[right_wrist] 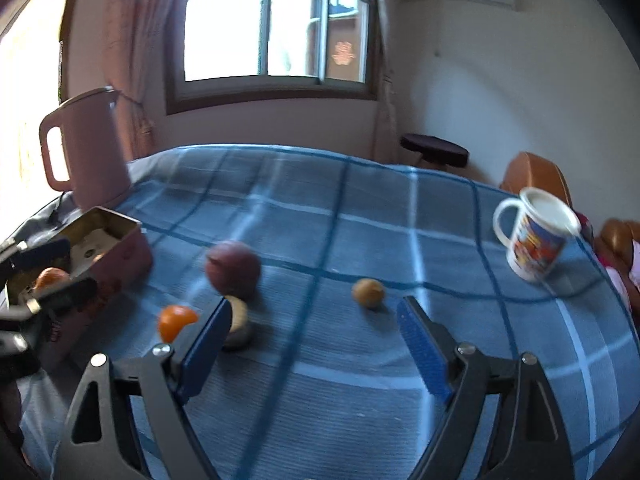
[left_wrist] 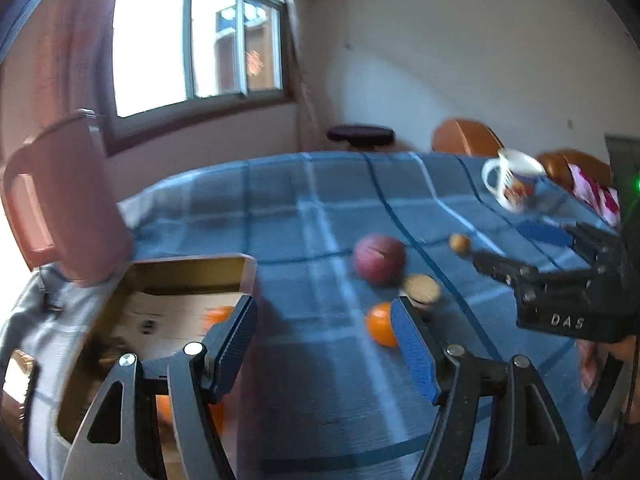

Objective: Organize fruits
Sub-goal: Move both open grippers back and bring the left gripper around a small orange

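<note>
On the blue checked tablecloth lie a dark red round fruit point(left_wrist: 379, 258) point(right_wrist: 233, 268), an orange mandarin point(left_wrist: 380, 324) point(right_wrist: 175, 321), a small brown round fruit point(left_wrist: 459, 243) point(right_wrist: 368, 293) and a pale halved piece point(left_wrist: 422, 288) point(right_wrist: 238, 322). An open tin box point(left_wrist: 176, 280) point(right_wrist: 120, 232) at the left holds orange fruit point(left_wrist: 218, 315) point(right_wrist: 50, 277). My left gripper point(left_wrist: 324, 340) is open and empty, above the table between box and mandarin. My right gripper point(right_wrist: 314, 328) is open and empty, short of the fruits; it shows in the left wrist view point(left_wrist: 532, 256).
A pink jug point(left_wrist: 60, 196) point(right_wrist: 86, 148) stands behind the box at the table's left edge. A white printed mug point(left_wrist: 514, 184) point(right_wrist: 536, 236) stands at the far right. Brown chairs point(left_wrist: 464, 138) and a dark stool point(right_wrist: 434, 150) stand beyond the table.
</note>
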A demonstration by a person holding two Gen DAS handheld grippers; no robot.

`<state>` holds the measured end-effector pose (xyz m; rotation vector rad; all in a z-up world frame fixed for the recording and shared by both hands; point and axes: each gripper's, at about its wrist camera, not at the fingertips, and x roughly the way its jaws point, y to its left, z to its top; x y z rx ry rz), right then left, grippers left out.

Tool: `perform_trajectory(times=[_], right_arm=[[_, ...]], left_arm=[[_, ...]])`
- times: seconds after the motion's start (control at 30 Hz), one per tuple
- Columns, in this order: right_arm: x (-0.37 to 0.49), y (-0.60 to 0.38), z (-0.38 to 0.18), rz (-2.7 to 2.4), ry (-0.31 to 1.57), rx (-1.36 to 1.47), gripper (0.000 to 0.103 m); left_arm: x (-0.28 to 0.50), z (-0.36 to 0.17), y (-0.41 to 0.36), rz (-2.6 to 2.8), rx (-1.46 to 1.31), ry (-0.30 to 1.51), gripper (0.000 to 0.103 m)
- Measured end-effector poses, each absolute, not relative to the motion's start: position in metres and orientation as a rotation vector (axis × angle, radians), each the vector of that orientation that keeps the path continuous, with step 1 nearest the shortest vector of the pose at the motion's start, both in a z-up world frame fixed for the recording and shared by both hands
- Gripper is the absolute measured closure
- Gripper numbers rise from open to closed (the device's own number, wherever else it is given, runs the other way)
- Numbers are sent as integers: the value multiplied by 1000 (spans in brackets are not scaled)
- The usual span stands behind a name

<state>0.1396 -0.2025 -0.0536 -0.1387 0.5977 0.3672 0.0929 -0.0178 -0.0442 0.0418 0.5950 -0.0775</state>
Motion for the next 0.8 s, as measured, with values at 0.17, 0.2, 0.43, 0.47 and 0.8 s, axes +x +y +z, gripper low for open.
perform_trajectory(times=[0.17,0.2,0.43,0.47,0.8], right_arm=[[140,-216,-56,352,597,-105,14],[141,-215,-57,352,596,-102,14],[142,-213,-60,359,593,-86,13],[142,-213,-60,359,594,-86,13],[143,-203,-62,373,603,-89,13]], left_arm=[[107,-57,-38,-130,59,666,33],[110,-59,-40,-130,66,677,33],[129,-70,-47,-186,60,753,33],[132,-72,-48,-195,59,764,33],[143,-80,-40,-259,15,820,51]])
